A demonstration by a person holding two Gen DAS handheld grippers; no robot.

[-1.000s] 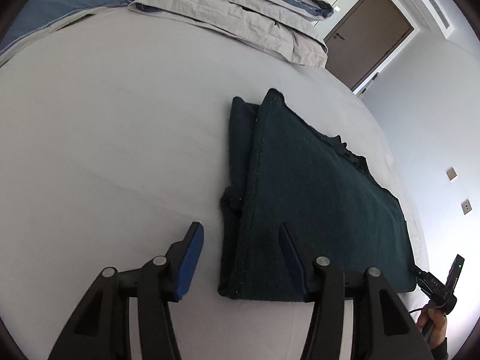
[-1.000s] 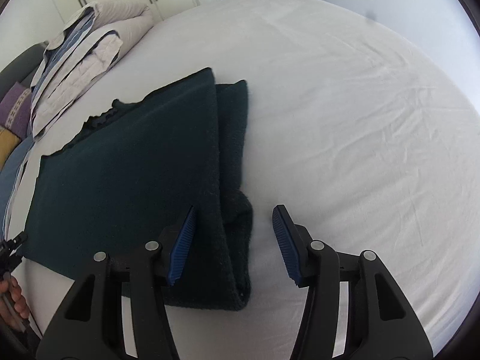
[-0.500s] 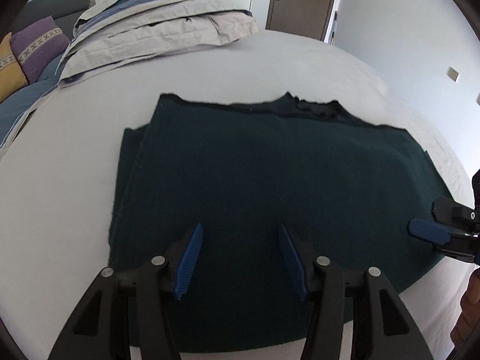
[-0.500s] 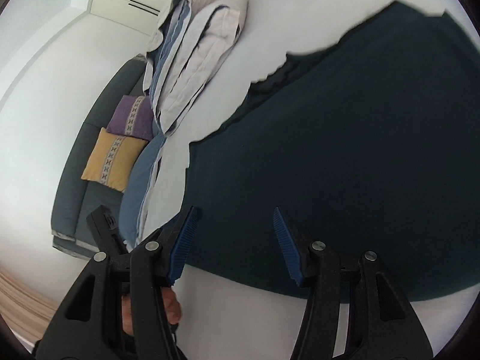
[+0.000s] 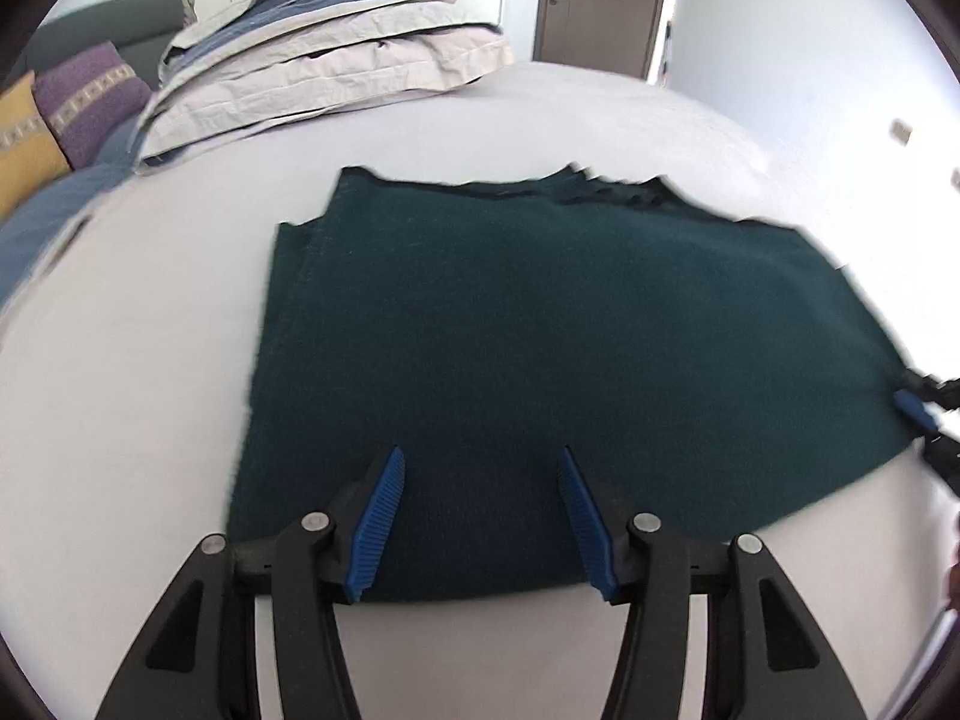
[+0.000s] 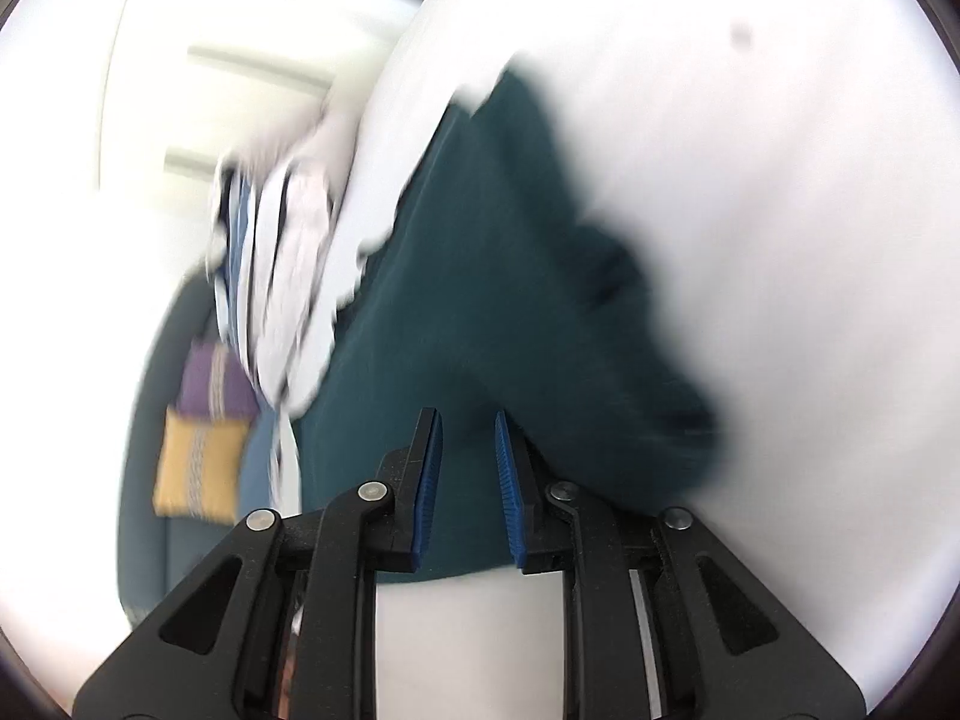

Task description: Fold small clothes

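while my right claw (image 6: 468, 480) narrows its jaws on the near corner of the dark green knit garment (image 5: 564, 348), the blue pads have not yet met; cloth sits between them, but the blurred right wrist view does not show them pressing on it. a second ago this claw stood wide beside the folded side edge; it has since swung round to the garment's other side, where the left wrist view catches its blue tip at the right corner (image 5: 915, 409). my left claw (image 5: 480, 510) is released, hovering half open over the near hem with nothing grasped, having slid from the left edge toward the middle. the garment lies flat on the white bed (image 5: 150, 390), sides already turned in, below the stacked bedding (image 5: 324, 54). i judge the next fold is beginning: once the corner is pinched, the near edge can be carried over.
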